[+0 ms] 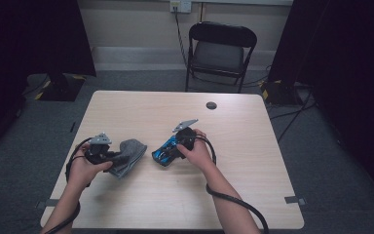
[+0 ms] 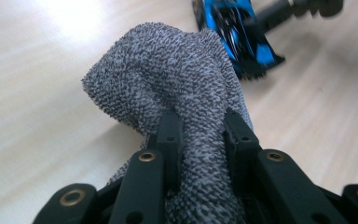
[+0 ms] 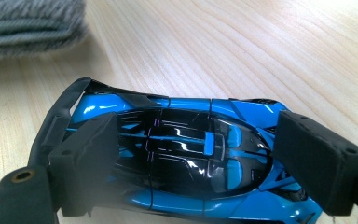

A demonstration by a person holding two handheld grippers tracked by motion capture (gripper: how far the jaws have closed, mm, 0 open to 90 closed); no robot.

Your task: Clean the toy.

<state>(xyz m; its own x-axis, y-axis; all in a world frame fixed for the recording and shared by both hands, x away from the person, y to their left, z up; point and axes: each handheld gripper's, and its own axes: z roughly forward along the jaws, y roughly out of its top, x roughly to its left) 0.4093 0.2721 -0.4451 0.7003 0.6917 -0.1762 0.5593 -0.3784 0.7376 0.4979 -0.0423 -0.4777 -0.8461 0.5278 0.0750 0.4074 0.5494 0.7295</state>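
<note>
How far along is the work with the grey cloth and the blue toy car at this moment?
Done: both things are gripped. The left gripper is shut on the speckled grey knitted cloth, bunched between its jaws, and the right gripper holds the glossy blue and black toy car on the light wooden table.
In hand: the cloth sits beside the car, a gap between them.
Left: probably bringing cloth and car together; neither touches yet.

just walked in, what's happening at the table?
A person works at the table with a hand-held gripper in each hand. The left hand-held gripper is shut on a bunched grey knit cloth, pinching a fold between its jaws. The right hand-held gripper holds a blue and black toy car, one jaw at each end of it. Cloth and car sit close together near the table's middle, apparently not touching.
</note>
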